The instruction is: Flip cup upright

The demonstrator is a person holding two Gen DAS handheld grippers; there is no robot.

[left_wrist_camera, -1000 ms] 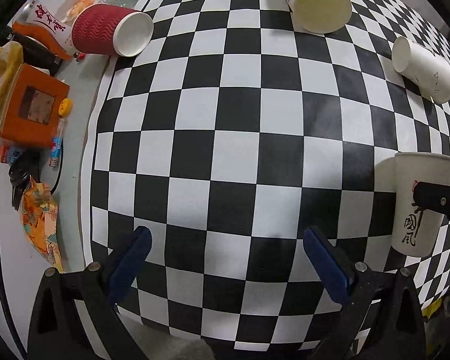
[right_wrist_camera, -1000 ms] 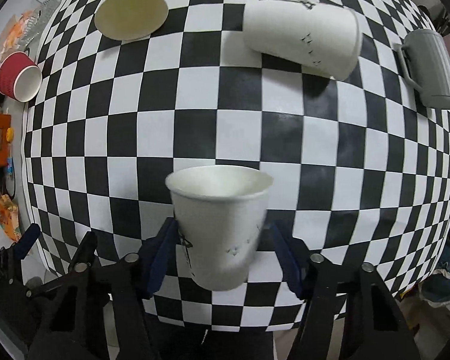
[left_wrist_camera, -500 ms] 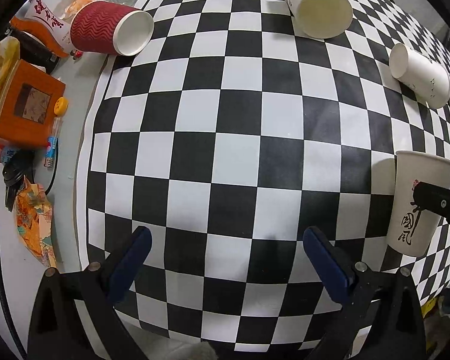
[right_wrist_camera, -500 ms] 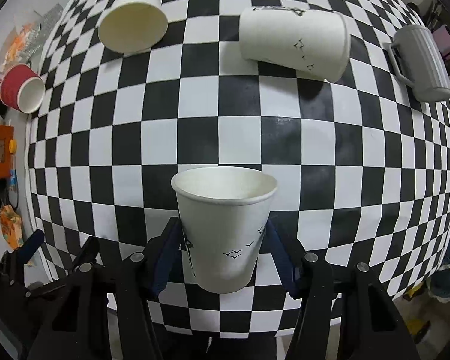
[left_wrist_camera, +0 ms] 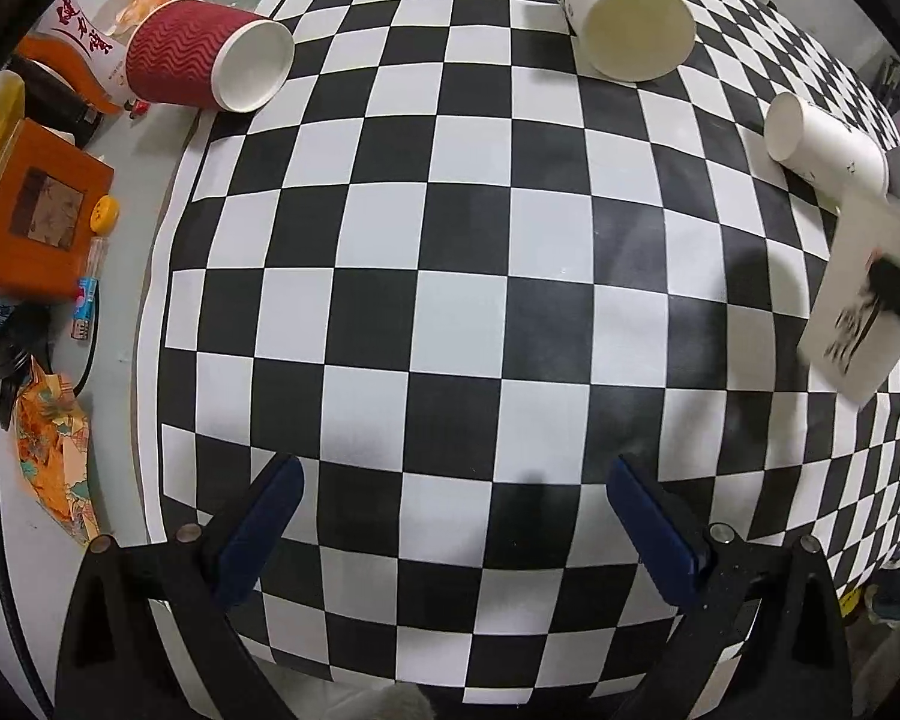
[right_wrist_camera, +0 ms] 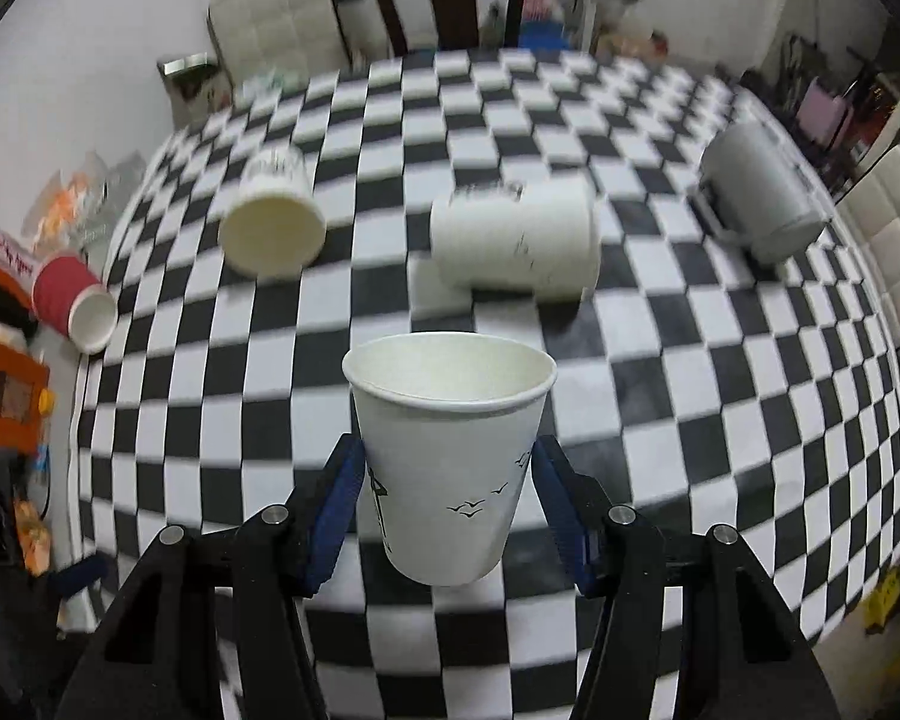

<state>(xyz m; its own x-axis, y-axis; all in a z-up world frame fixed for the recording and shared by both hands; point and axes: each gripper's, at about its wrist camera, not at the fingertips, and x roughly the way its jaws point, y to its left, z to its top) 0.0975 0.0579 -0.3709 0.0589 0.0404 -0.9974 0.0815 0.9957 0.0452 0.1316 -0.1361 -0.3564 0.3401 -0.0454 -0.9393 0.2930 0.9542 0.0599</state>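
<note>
My right gripper (right_wrist_camera: 447,501) is shut on a white paper cup (right_wrist_camera: 450,450) with black birds printed on it. The cup is mouth-up between the blue pads and held above the checkered tablecloth (right_wrist_camera: 720,420). In the left wrist view the same cup (left_wrist_camera: 858,306) shows blurred and tilted at the right edge, off the table. My left gripper (left_wrist_camera: 450,516) is open and empty over the near part of the cloth (left_wrist_camera: 450,240).
Two white paper cups (right_wrist_camera: 273,222) (right_wrist_camera: 516,240), a red ribbed cup (right_wrist_camera: 72,306) and a grey mug (right_wrist_camera: 756,198) lie on their sides. An orange box (left_wrist_camera: 36,210) and wrappers crowd the left edge. Chairs stand beyond the table.
My right gripper has lifted the cup off the cloth and tipped its view up toward the room. In the left view the cup rose and tilted. My left gripper stayed open.
</note>
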